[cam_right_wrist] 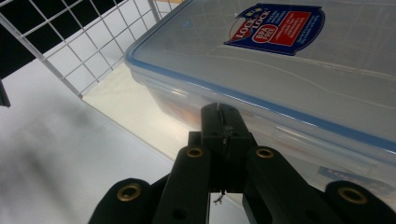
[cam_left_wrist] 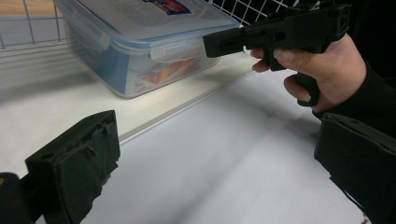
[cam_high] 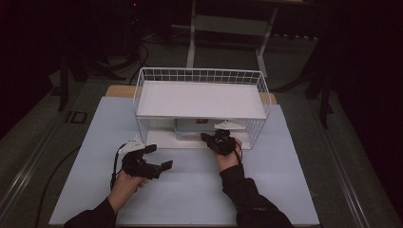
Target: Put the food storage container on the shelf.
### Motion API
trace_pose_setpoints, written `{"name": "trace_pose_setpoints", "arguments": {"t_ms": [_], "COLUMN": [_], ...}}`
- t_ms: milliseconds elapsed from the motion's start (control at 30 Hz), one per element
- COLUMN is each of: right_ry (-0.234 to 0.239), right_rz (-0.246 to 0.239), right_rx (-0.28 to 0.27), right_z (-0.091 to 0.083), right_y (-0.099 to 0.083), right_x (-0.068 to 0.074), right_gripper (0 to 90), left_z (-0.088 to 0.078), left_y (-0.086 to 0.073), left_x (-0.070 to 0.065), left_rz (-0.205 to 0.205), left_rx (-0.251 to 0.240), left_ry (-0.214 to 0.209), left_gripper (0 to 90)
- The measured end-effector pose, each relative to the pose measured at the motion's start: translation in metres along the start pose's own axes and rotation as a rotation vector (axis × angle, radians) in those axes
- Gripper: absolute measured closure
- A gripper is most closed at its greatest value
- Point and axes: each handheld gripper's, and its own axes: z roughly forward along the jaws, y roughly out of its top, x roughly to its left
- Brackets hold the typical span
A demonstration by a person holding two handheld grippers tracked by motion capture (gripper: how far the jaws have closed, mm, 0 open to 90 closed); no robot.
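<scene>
Clear plastic with a blue seal and a red-and-blue label on the lid — a snap-lock food container [cam_right_wrist: 280, 60] sitting on the lower shelf of the white wire rack [cam_high: 142, 95], close to the shelf's front edge and under the upper shelf. Right gripper [cam_right_wrist: 219, 122] closed tight, jaws pressed together with nothing visibly between them, tips at the container's near side just under the lid rim; from the left gripper view, tips right by the lid's clear side latch [cam_left_wrist: 180, 46], though actual contact hard to confirm. Right hand [cam_high: 230, 154] reaching level into the rack opening, forearm on the pale blue table mat [cam_high: 285, 190]. Left gripper [cam_high: 159, 156] resting out on the mat ahead of the shelf, jaws wide apart and empty, angled toward the container. Likely risks: closed tips skidding off the slick latch; a hard pull dragging the light container off the shelf lip, with no other gripper bracing it; wrist lifted too high, knocking the upper shelf.
</scene>
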Motion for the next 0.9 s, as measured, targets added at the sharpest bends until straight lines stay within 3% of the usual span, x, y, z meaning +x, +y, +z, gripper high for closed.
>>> {"name": "trace_pose_setpoints", "arguments": {"t_ms": [167, 233, 300, 333, 433, 467, 533, 900], "right_ry": [0.016, 0.027, 0.029, 0.039, 0.062, 0.062, 0.108, 0.14], "right_rz": [0.007, -0.002, -0.005, 0.001, 0.007, 0.007, 0.007, 0.014], "right_rx": [0.018, 0.023, 0.02, 0.013, 0.008, 0.008, -0.016, -0.015], "right_z": [-0.003, -0.011, -0.014, -0.02, -0.029, -0.029, -0.041, -0.067], "right_y": [-0.007, -0.013, -0.016, -0.019, -0.025, -0.025, -0.03, -0.045], "right_x": [0.002, 0.004, 0.004, 0.006, 0.008, 0.008, 0.009, 0.007], "right_gripper": [78.7, 65.5, 65.5, 48.9, 37.6, 37.6, 29.8, 20.3], "left_z": [-0.001, 0.0, 0.0, 0.001, 0.001, 0.001, 0.0, -0.003], "left_y": [0.001, 0.001, 0.001, 0.001, 0.001, 0.001, 0.001, -0.001], "left_x": [-0.001, -0.002, -0.002, -0.004, -0.006, -0.006, -0.008, -0.011], "left_rz": [0.007, 0.009, 0.009, 0.015, 0.023, 0.023, 0.031, 0.058], "left_rx": [0.001, 0.005, 0.005, 0.01, 0.01, 0.01, 0.012, 0.016], "left_ry": [-0.002, -0.006, -0.006, -0.011, -0.019, -0.019, -0.021, -0.02], "left_gripper": [0.1, 0.1, 0.1, 0.1, 0.1, 0.1, 0.1, 0.1]}}
